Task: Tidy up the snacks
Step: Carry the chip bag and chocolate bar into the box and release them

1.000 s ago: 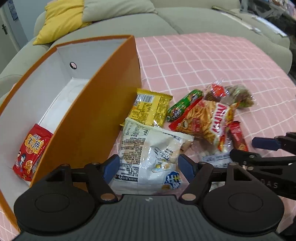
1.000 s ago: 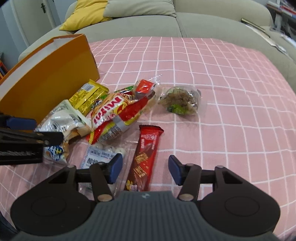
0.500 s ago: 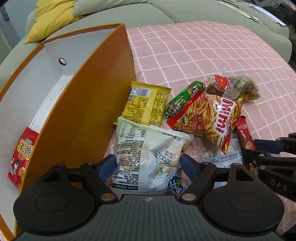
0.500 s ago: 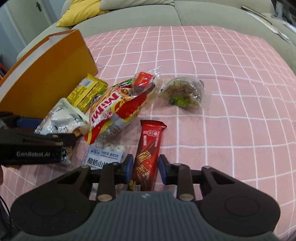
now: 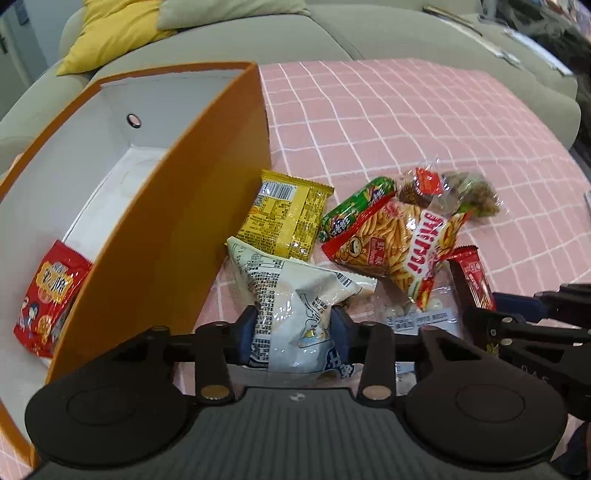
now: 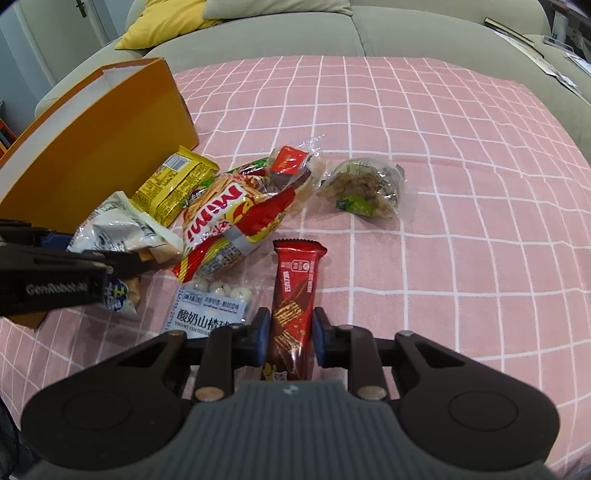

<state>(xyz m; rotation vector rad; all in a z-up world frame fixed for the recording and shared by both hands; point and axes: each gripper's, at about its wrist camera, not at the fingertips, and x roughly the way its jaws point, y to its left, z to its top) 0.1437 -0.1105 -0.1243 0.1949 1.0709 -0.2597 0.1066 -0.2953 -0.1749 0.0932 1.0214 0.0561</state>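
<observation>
My left gripper (image 5: 293, 334) is closing its jaws on a white snack bag (image 5: 291, 295), and the blue pads press its crumpled sides. The bag lies just right of the orange box (image 5: 177, 236), whose white inside holds a red snack packet (image 5: 50, 295). My right gripper (image 6: 289, 338) is shut on the near end of a red chocolate bar (image 6: 295, 284) lying on the pink checked cloth (image 6: 443, 147). Loose between them lie a yellow packet (image 5: 286, 214), a green sausage stick (image 5: 354, 206), a red-yellow Mimi bag (image 5: 402, 240) and a clear bag of white balls (image 6: 218, 302).
A clear bag of brownish snacks (image 6: 365, 188) rests to the right of the pile. A grey-green sofa (image 6: 332, 33) with a yellow cushion (image 6: 166, 22) stands behind the cloth. The cloth's right half shows only pink squares.
My left gripper's jaws have closed in from wide onto the white bag, crumpling it. My right gripper's jaws have closed onto the red chocolate bar.
</observation>
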